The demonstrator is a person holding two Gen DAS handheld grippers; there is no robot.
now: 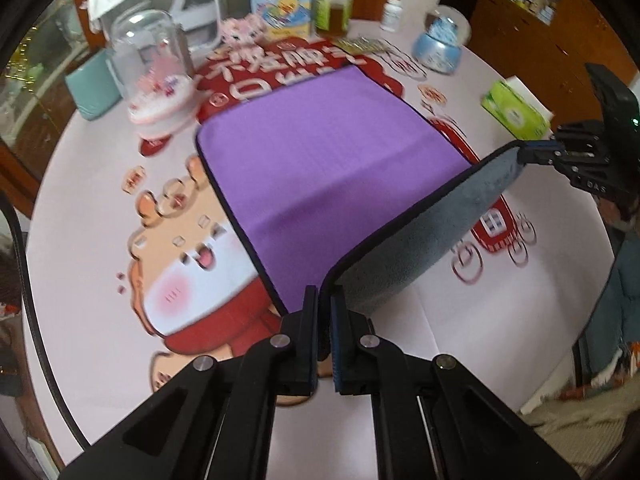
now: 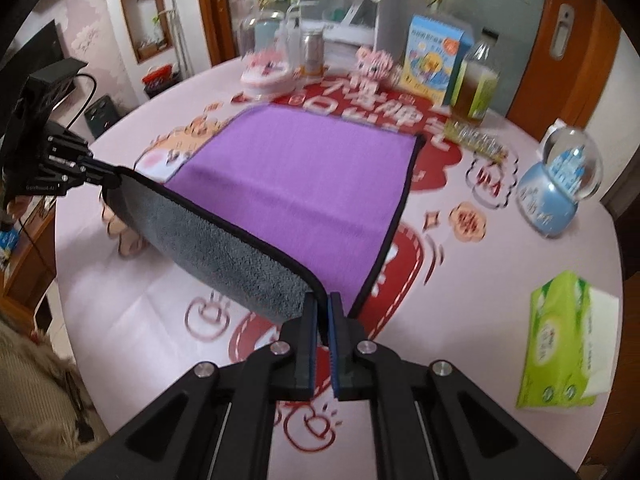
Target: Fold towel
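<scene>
Clamped in my left tool [image 1: 325, 300] is one near corner of the towel [image 1: 320, 152]; my right tool [image 2: 322, 306] pinches the other, both sets of fingers closed on the black hem. I hold that near edge lifted, grey underside showing, so it can travel over the purple face, whose far half lies flat on the surface [image 1: 100, 280]. My left camera catches the glass dome [image 1: 154, 76] beside the towel's far-left corner. My right camera alone shows the tissue pack [image 2: 560, 340] fully, well apart, and the snow globe [image 2: 560, 184] clear of the fold's path.
</scene>
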